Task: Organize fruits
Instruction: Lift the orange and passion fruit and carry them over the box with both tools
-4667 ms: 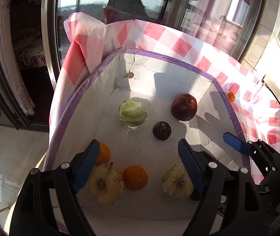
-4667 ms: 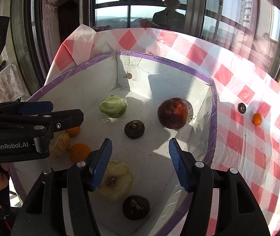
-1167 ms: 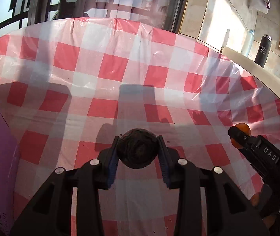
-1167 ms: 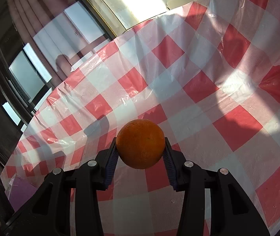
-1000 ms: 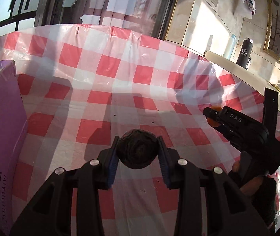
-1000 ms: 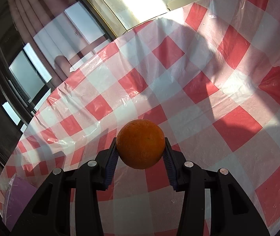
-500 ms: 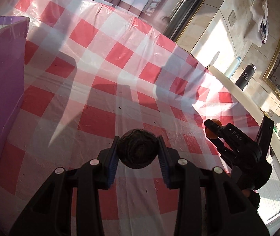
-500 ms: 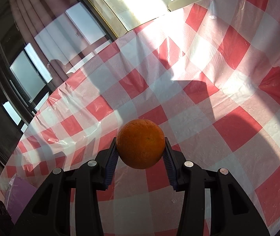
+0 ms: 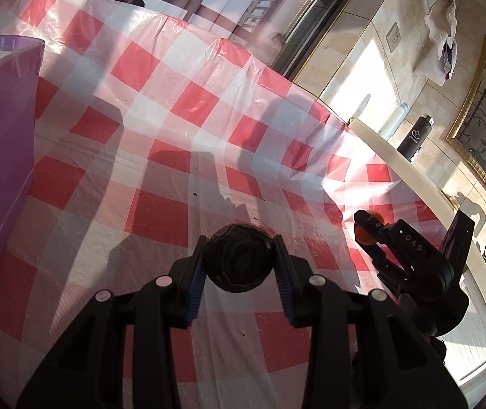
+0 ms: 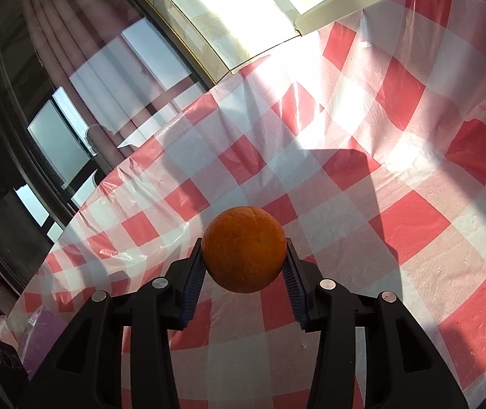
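My left gripper (image 9: pixel 239 266) is shut on a dark round fruit (image 9: pixel 239 259) and holds it above the red-and-white checked tablecloth (image 9: pixel 161 129). My right gripper (image 10: pixel 243 266) is shut on an orange (image 10: pixel 244 254) and holds it above the same cloth. The right gripper also shows at the right of the left wrist view, with the orange (image 9: pixel 369 228) between its fingers. The purple-rimmed box (image 9: pixel 0 129) stands at the left edge of the left wrist view; its inside is hidden.
A cream ledge (image 9: pixel 413 177) with a black bottle (image 9: pixel 415 136) and a pale bottle (image 9: pixel 393 122) runs along the table's far right. Windows and curtains (image 10: pixel 72 85) lie beyond the table edge. A corner of the purple box (image 10: pixel 41 334) shows low left in the right wrist view.
Since 4.7 s ago both grippers left the box and each took a fruit from the cloth. Over the last second the left gripper has swung and risen with the dark fruit; the right gripper barely moved.
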A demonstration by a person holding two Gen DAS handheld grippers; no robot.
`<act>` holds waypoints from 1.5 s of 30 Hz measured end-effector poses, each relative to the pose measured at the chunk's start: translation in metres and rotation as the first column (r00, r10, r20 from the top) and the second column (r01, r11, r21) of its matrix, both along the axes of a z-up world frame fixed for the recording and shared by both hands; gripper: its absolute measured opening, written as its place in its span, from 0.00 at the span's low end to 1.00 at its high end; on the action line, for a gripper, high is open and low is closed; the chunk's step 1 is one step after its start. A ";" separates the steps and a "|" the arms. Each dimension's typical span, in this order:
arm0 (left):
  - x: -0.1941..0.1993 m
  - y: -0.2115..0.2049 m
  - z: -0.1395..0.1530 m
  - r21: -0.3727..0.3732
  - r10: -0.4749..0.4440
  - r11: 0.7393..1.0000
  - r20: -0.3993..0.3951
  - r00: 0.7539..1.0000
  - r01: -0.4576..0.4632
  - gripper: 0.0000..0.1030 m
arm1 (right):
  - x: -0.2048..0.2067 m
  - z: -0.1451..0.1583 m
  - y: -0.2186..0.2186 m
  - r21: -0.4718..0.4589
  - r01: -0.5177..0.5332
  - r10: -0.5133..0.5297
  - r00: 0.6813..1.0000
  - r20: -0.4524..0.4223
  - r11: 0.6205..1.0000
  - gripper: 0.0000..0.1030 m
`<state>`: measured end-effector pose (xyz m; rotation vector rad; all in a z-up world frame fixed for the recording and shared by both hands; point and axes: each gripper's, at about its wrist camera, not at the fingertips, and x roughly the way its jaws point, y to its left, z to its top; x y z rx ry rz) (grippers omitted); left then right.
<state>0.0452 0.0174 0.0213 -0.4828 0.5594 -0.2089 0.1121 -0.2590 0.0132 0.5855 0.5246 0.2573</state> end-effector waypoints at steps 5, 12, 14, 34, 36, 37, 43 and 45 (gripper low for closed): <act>-0.045 -0.020 0.007 0.118 0.001 0.993 -0.004 1.000 -0.001 0.36 | -0.048 -0.010 -0.008 0.117 0.031 -0.022 0.996 -0.083 0.993 0.42; -0.115 -0.048 0.020 0.252 -0.058 0.966 0.033 0.998 0.048 0.36 | -0.133 -0.007 0.003 0.141 -0.022 0.031 0.998 -0.062 0.990 0.42; -0.131 -0.053 0.028 0.283 -0.068 0.958 0.059 0.996 0.048 0.36 | -0.144 -0.007 0.004 0.144 -0.031 0.040 0.997 -0.061 0.989 0.42; -0.220 0.059 0.111 0.295 0.214 0.911 0.259 0.942 -0.288 0.36 | -0.214 0.083 0.158 -0.167 -0.356 0.380 0.913 0.147 0.919 0.43; -0.226 0.078 0.111 0.294 0.258 0.896 0.262 0.930 -0.332 0.36 | -0.221 0.088 0.181 -0.207 -0.394 0.428 0.890 0.158 0.896 0.43; -0.228 0.088 0.110 0.295 0.281 0.888 0.259 0.924 -0.353 0.36 | -0.225 0.090 0.192 -0.224 -0.412 0.451 0.878 0.161 0.883 0.43; -0.236 0.144 0.101 0.286 0.387 0.856 0.199 0.900 -0.431 0.36 | -0.242 0.097 0.254 -0.330 -0.494 0.565 0.807 0.170 0.805 0.43; -0.237 0.160 0.097 0.295 0.412 0.844 0.176 0.894 -0.447 0.36 | -0.243 0.096 0.271 -0.356 -0.512 0.591 0.791 0.161 0.782 0.43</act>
